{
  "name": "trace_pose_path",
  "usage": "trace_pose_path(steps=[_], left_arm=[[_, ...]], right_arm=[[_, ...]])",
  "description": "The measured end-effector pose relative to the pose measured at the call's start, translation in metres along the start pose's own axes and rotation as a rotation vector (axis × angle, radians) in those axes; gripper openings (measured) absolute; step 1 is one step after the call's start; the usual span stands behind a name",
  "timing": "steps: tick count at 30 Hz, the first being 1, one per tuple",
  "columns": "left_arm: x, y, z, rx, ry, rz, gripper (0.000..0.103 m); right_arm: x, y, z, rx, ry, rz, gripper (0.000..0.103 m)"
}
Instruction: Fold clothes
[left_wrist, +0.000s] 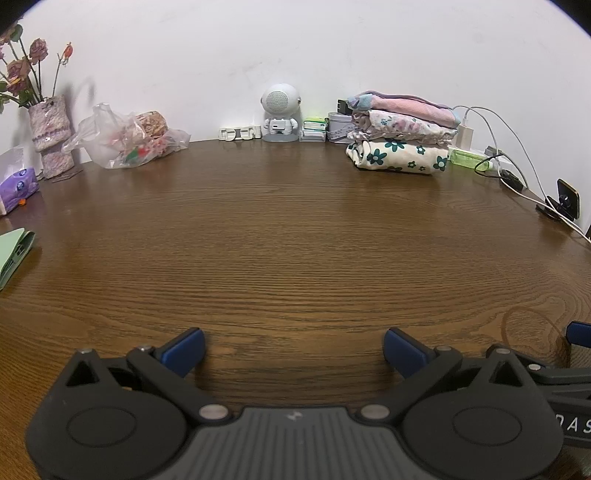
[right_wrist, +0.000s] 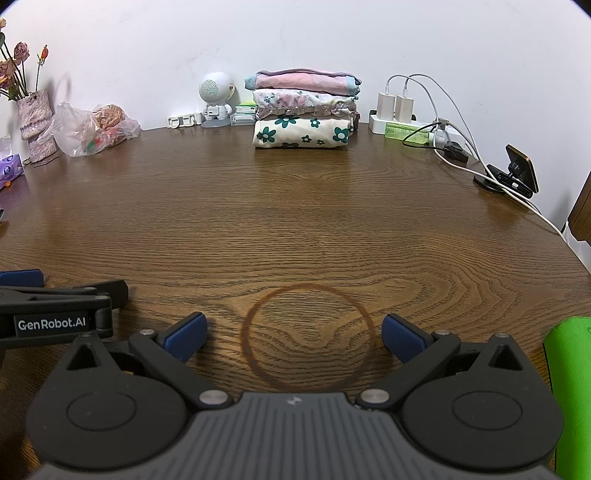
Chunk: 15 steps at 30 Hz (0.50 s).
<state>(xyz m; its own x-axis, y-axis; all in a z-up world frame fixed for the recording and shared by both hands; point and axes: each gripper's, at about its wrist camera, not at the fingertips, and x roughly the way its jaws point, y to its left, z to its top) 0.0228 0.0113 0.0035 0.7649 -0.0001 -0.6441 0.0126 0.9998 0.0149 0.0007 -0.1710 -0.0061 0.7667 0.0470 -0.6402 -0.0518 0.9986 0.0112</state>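
— Both claws, left gripper (left_wrist: 293, 349) and right gripper (right_wrist: 293, 334), gape wide, holding nothing.
— The stack of folded floral clothes (right_wrist: 304, 109) sits by the wall; a careless reach could topple it.

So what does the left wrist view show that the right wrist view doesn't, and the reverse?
Only the left wrist view shows the folded pale green item at the table's left edge. Only the right wrist view shows the bright green object at lower right and both white chargers on the power strip. Both show the stack of folded clothes, the astronaut speaker, the flower vase, the plastic bag, the wooden table, and both open, empty grippers: left gripper, right gripper.
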Motion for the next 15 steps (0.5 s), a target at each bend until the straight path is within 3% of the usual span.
trace_pose_path(steps=[15], left_arm=[[-0.0034,0.0004,-0.0026,-0.005,0.001,0.004,0.103]], right_arm=[[-0.0021,0.0018,-0.0017,-0.013,0.001,0.019,0.103]])
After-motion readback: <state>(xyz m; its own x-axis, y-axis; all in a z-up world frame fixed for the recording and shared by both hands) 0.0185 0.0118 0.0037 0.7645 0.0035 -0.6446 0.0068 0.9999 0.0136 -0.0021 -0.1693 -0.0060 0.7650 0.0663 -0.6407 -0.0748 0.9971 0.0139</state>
